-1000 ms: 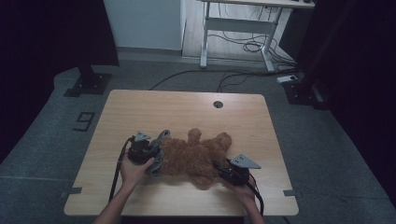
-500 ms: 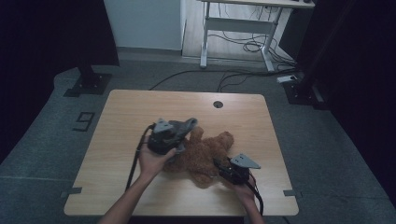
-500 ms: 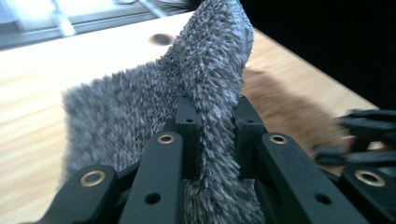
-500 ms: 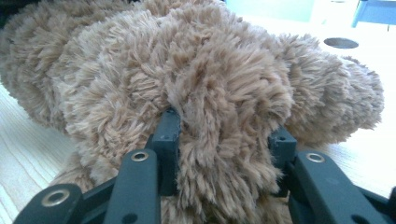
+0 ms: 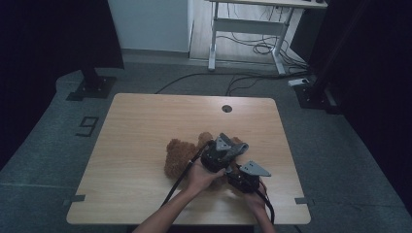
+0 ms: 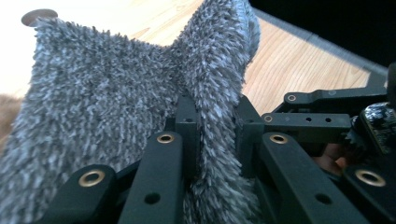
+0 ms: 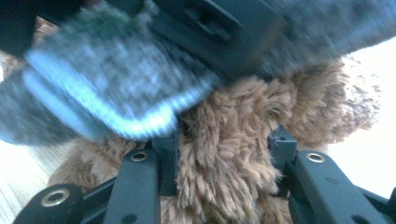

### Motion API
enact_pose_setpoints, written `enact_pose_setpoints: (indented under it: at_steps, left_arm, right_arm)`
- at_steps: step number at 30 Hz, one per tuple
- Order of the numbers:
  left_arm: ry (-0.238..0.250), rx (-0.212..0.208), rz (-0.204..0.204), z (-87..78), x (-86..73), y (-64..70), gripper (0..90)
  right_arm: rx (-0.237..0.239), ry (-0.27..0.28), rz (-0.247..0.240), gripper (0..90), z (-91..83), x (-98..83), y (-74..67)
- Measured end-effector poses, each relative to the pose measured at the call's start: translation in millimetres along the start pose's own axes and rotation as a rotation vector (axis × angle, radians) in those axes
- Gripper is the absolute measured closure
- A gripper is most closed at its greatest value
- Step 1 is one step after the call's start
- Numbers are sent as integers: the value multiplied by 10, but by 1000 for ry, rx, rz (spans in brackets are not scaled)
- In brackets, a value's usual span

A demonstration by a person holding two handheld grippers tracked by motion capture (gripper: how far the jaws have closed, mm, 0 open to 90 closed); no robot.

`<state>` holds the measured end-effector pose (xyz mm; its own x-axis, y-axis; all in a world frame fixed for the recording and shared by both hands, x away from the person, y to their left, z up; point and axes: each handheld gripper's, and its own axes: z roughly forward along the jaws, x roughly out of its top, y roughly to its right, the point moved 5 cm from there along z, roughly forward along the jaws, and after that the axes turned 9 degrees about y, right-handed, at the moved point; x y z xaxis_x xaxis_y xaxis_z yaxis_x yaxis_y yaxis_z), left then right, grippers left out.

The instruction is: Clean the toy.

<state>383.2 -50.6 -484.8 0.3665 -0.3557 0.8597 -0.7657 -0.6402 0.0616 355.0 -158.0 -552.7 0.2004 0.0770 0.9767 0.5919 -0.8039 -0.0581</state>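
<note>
While the right tool grips the teddy bear, the left tool holds grey cloth.

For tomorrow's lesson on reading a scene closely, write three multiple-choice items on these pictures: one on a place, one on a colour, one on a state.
1. Where on the table does the plush toy lie?
A. at the far left corner
B. in the near right part
C. on the floor

2. What colour is the fuzzy cloth?
A. grey
B. red
C. yellow

3. How does the right gripper stand?
A. wide open above the table
B. lying loose on the floor
C. closed on the plush toy

Answers:
1 B, the high view shows the toy near the person's edge, right of the middle.
2 A, the left gripper pinches grey pile.
3 C, brown fur sits squeezed between its jaws.
</note>
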Motion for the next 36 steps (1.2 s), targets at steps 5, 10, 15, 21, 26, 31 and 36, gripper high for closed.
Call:
enact_pose_setpoints:
  at_steps: [5,10,15,21,26,31,36]
  left_arm:
    - [-8,91,26,-255,-101,-291,766]
    - [23,134,-83,-591,-339,-722,769]
    - [86,140,-164,-873,-472,-952,771]
    - [87,190,-174,-1085,-646,-1113,770]
    - [42,274,-158,-1166,-840,-1220,768]
    - [-33,285,-207,-1128,-1107,-1333,769]
    - [-8,213,-296,-1101,-1261,-1378,766]
  right_arm:
    - [-1,1,14,582,0,2,6]
    - [6,7,21,582,2,2,11]
    - [8,10,22,582,6,4,-1]
    - [6,10,24,581,3,1,0]
    - [4,11,25,581,4,-1,2]
    - [1,12,25,581,6,-3,2]
    - [-7,14,23,582,9,-3,5]
